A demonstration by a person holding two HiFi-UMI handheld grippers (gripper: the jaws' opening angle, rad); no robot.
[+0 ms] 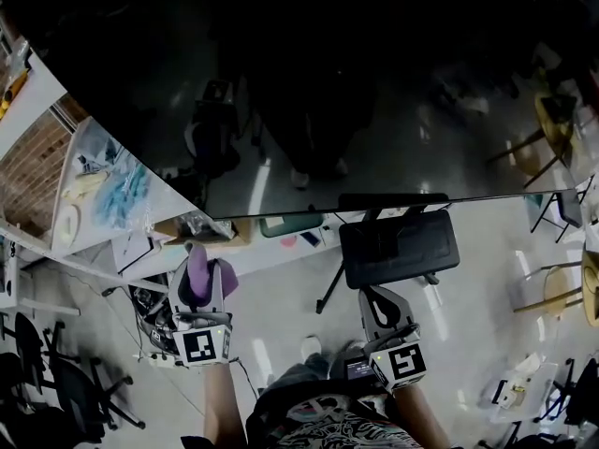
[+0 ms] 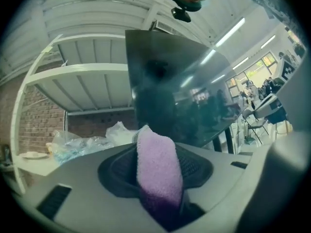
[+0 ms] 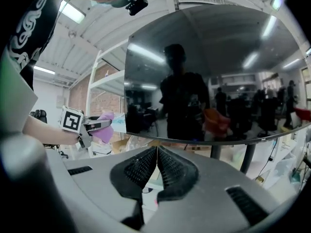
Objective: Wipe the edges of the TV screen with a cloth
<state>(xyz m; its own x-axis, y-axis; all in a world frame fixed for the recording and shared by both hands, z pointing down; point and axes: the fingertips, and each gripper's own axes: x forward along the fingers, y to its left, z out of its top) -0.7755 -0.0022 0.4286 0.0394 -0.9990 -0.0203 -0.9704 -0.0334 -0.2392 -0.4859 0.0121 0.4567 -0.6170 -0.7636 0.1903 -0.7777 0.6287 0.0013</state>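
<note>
The TV screen (image 1: 309, 92) is a large dark glossy panel filling the upper head view, with its bottom edge running just above both grippers. My left gripper (image 1: 199, 271) is shut on a purple cloth (image 1: 200, 274), below the screen's lower left corner and apart from it. In the left gripper view the cloth (image 2: 158, 171) sticks up between the jaws, with the screen (image 2: 180, 91) ahead. My right gripper (image 1: 379, 305) is shut on nothing, below the screen's bottom edge. The right gripper view shows its jaws closed together (image 3: 157, 166) under the screen (image 3: 209, 76), with the left gripper (image 3: 99, 125) and cloth at left.
A white shelf unit (image 1: 65, 157) with plastic bags and papers stands at left behind the screen. The TV's black stand base (image 1: 399, 246) and legs sit just beyond my right gripper. Black chairs (image 1: 56, 382) stand at lower left, wooden chairs (image 1: 562, 288) at right.
</note>
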